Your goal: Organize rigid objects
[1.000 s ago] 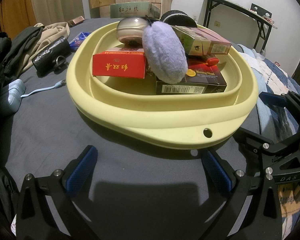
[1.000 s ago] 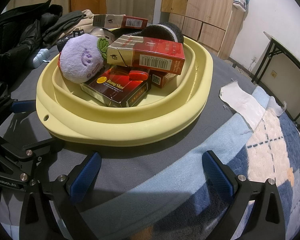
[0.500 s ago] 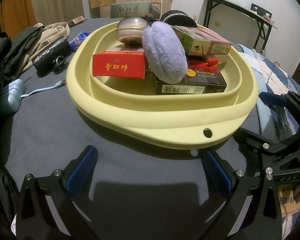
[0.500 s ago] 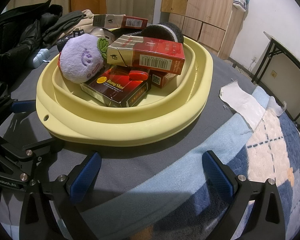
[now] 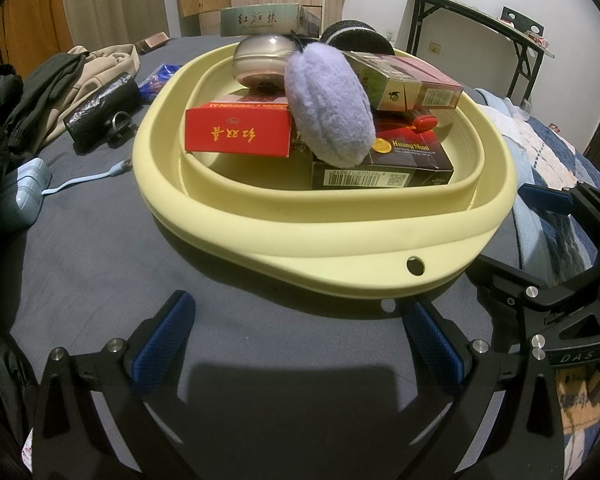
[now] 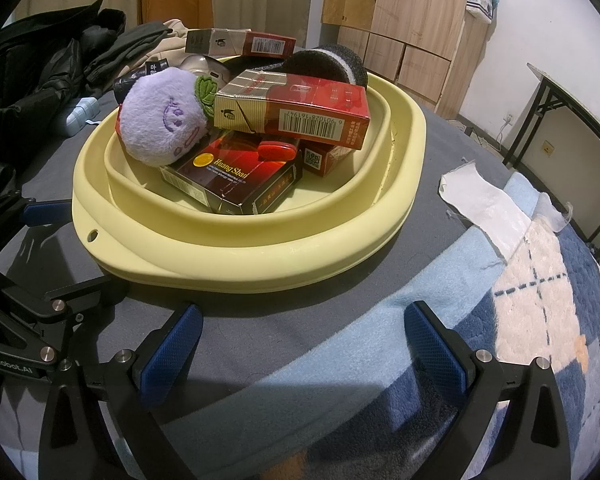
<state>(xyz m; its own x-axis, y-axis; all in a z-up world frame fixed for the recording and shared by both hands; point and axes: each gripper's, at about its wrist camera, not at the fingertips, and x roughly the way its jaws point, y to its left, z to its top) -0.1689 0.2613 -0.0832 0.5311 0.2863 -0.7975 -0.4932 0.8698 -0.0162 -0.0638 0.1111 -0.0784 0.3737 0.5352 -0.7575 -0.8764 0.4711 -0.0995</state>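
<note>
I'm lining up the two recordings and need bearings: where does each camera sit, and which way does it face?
Left wrist: sits on the left gripper, low over the grey bedcover, facing the yellow basin; its own open blue-padded fingers show, plus the right gripper at the right edge.
Right wrist: sits on the right gripper, facing the basin's other side; its open fingers show, plus the left gripper at the left edge.
Shared: basin, purple plush, dark box.

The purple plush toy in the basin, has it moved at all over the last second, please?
No. The purple plush toy sits just as before against the yellow basin rim.
</note>
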